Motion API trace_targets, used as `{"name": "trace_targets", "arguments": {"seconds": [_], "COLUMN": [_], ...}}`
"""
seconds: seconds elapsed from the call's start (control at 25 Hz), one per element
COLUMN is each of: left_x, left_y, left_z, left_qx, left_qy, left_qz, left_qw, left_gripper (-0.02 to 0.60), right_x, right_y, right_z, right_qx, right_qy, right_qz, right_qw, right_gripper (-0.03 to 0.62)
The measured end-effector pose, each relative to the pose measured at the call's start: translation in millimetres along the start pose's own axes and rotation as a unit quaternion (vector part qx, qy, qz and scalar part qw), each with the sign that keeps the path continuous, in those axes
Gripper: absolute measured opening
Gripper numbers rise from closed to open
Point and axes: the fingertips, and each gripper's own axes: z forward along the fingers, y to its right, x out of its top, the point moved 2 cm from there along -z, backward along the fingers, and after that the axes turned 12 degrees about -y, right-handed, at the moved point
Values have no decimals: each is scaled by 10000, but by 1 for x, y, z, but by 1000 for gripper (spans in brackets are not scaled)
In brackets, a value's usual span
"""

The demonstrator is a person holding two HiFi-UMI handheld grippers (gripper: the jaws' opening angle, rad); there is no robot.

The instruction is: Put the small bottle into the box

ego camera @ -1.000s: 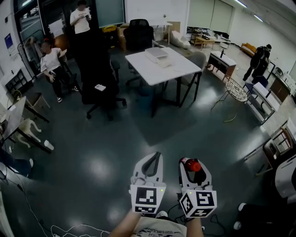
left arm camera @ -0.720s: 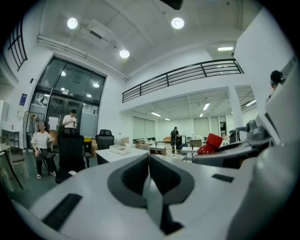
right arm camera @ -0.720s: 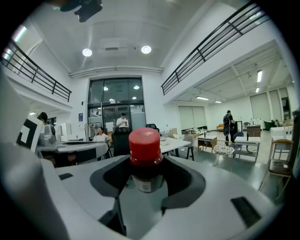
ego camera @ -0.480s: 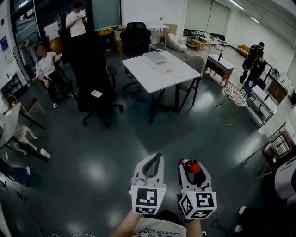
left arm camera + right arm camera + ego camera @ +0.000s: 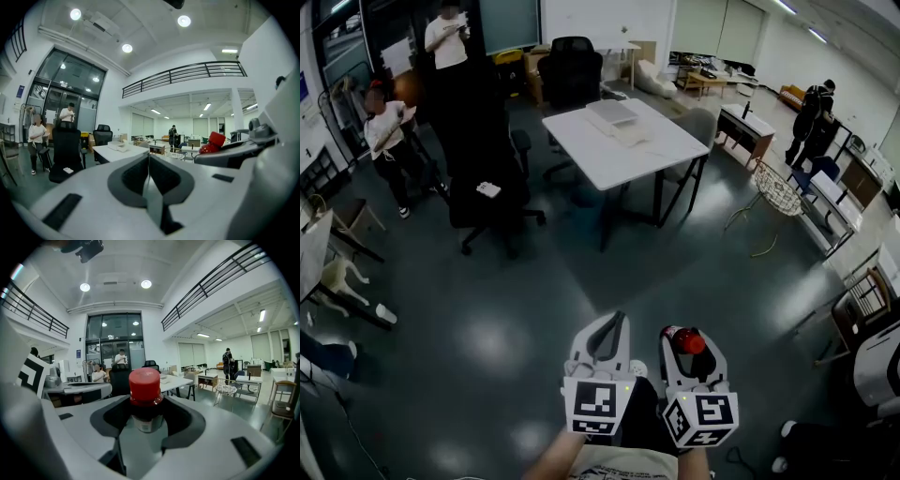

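My right gripper (image 5: 687,347) is shut on a small dark bottle with a red cap (image 5: 685,340), held upright low in the head view, above the grey floor. In the right gripper view the bottle (image 5: 145,389) stands between the two jaws (image 5: 146,420), its cap above them. My left gripper (image 5: 611,325) is beside it on the left, jaws together with nothing between them (image 5: 149,161); the red cap (image 5: 216,140) shows at that view's right. The flat white box (image 5: 614,113) lies on a white table (image 5: 633,150) far ahead.
A black office chair (image 5: 486,183) stands left of the table, another (image 5: 570,70) behind it. Two people (image 5: 386,131) are at the back left, one person (image 5: 814,117) at the far right. A wire basket chair (image 5: 777,187) and desks line the right side.
Both grippers have travelled forward over the floor with the person; the table and chairs have drawn a little nearer. The bottle stays in the right gripper.
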Motion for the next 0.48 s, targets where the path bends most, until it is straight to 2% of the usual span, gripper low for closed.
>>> {"name": "trace_targets", "arguments": {"seconds": [0.28, 0.48], "left_x": [17, 43], "left_y": [-22, -38], "left_z": [55, 105], "left_qx": [203, 447], "left_qy": [-32, -6], "left_qz": [-70, -95], "left_qw": [9998, 9990], "left_gripper": [20, 20], "right_x": [30, 66], "right_y": [26, 52], "right_z": [60, 109], "right_qx": [187, 400], "right_qy": [-19, 27], "right_qz": [-63, -155], "right_qw": [9998, 9991], "right_gripper": [229, 229]}}
